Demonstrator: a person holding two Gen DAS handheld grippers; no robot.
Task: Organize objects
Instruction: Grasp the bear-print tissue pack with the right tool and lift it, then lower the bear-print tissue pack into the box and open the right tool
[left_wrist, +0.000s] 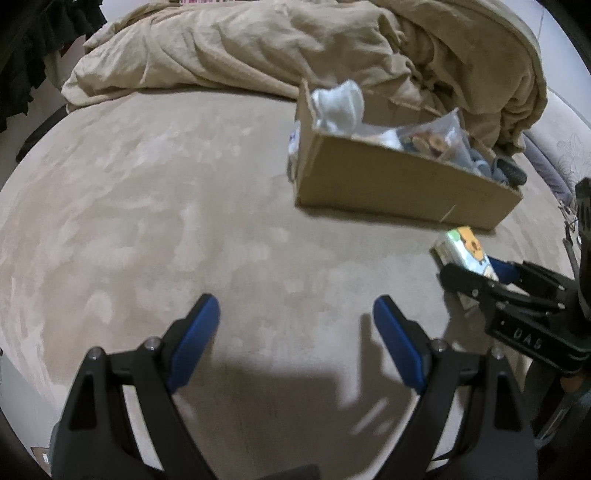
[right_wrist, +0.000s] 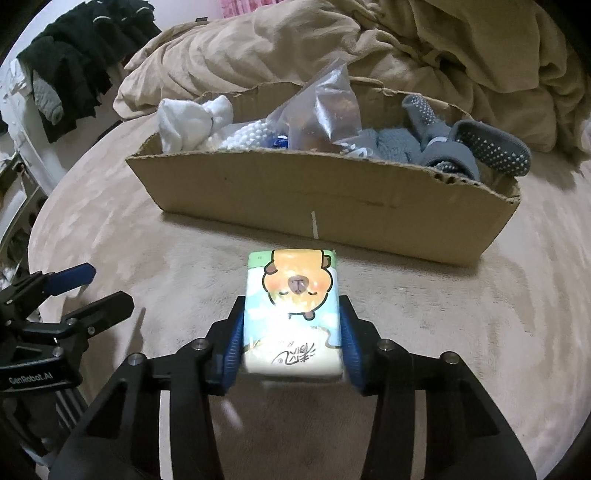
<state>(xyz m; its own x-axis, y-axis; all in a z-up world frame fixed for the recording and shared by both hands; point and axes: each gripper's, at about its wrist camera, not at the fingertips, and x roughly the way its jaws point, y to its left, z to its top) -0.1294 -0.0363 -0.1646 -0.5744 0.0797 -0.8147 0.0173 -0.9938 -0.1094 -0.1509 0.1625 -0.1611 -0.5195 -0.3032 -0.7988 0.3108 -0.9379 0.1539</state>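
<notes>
My right gripper (right_wrist: 291, 317) is shut on a tissue pack (right_wrist: 293, 310) printed with a cartoon capybara, held just in front of a long cardboard box (right_wrist: 321, 201). The box holds white socks (right_wrist: 192, 122), a clear plastic bag (right_wrist: 325, 107) and grey grip socks (right_wrist: 476, 144). In the left wrist view the box (left_wrist: 388, 181) sits at the right, with the tissue pack (left_wrist: 465, 251) and right gripper (left_wrist: 476, 275) below it. My left gripper (left_wrist: 295, 314) is open and empty above the beige bed surface.
A rumpled tan duvet (left_wrist: 258, 48) lies behind the box. Dark clothes (right_wrist: 74, 62) hang at the far left. The left gripper also shows at the left edge of the right wrist view (right_wrist: 92, 291).
</notes>
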